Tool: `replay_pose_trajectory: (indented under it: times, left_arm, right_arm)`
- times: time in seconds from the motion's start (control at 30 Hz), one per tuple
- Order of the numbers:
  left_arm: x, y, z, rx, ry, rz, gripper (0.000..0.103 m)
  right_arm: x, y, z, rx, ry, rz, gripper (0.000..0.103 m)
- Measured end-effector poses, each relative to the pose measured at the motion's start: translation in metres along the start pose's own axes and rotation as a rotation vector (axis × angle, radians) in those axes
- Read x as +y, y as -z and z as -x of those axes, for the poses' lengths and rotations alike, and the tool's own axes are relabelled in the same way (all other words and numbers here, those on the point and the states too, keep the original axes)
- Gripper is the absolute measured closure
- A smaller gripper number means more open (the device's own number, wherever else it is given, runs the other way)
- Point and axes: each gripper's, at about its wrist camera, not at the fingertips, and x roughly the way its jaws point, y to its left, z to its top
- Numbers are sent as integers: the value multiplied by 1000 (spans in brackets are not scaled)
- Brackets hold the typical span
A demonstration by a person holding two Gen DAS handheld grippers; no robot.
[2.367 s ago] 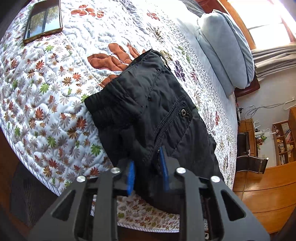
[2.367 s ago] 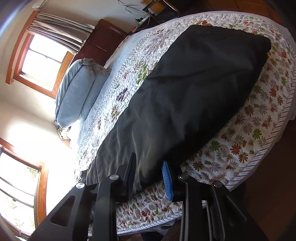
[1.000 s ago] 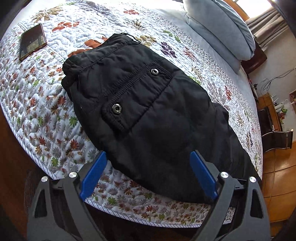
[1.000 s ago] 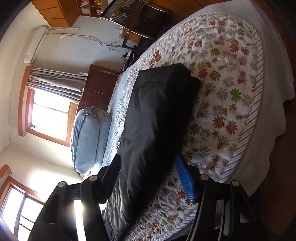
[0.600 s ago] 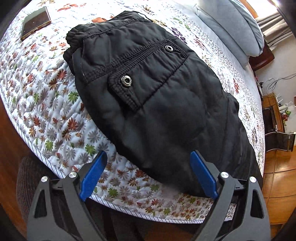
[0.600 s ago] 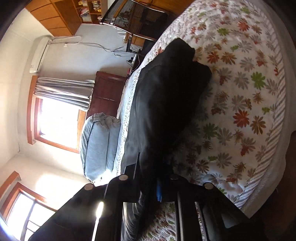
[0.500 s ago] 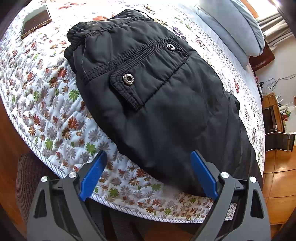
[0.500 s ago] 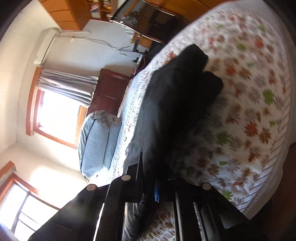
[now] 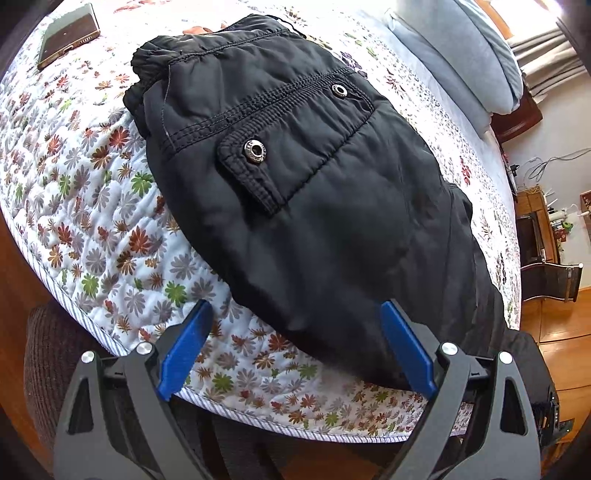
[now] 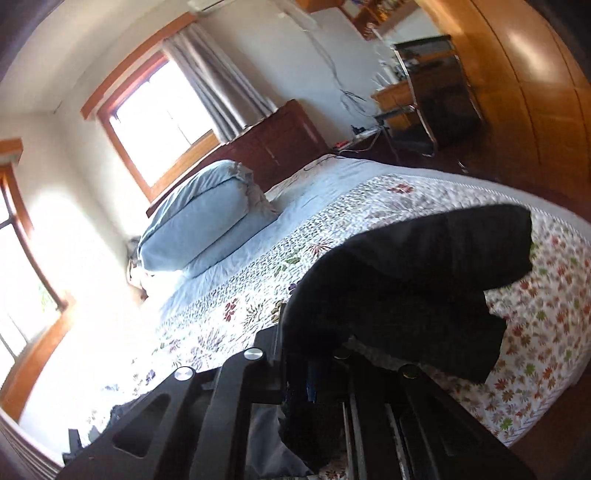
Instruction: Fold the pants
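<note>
Pants [image 9: 314, 192]: black, lying on the floral quilt [image 9: 92, 206] along the near edge of the bed, waistband toward the phone [image 9: 68, 35], snap pocket flap facing up.
Leg end [image 10: 424, 280]: raised off the quilt in the right wrist view, hanging in a loose droop.
Left tool [image 9: 293, 350]: spread wide, gripping nothing, poised just off the near edge of the pants.
Right tool [image 10: 314, 369]: closed tight on dark cloth of the pants; blue pad barely showing behind the fabric.
Stage, judged: leg end being carried toward the waistband for a lengthwise fold; not yet laid down.
Risk, slip: slick cloth pinched near its edge could slide out of the right tool mid-carry.
Risk, drag: waistband unpinned, so a hard pull may tow the whole pair toward the bed edge and off it.
Risk, skew: drooping layers may land bunched, leaving an uneven fold.
Pillow [image 10: 207, 218]: well apart from the pants, no obstacle.
</note>
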Motion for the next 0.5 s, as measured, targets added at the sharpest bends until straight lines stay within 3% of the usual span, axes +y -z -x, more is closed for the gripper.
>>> replay_pose_trajectory:
  times: [0.23,0.37,0.5]
  left_arm:
    - [-4,-3,-3,2,11,-1,11]
    - [-7,-3,-3,4,17,-5,11]
    - [-7,-6,-3,4,21,-4,11]
  right_arm:
    - [73,19,-37,102,51,313,96]
    - [114,56,-55,185,49,487,96]
    - [129,86,-68,247,33,550,96]
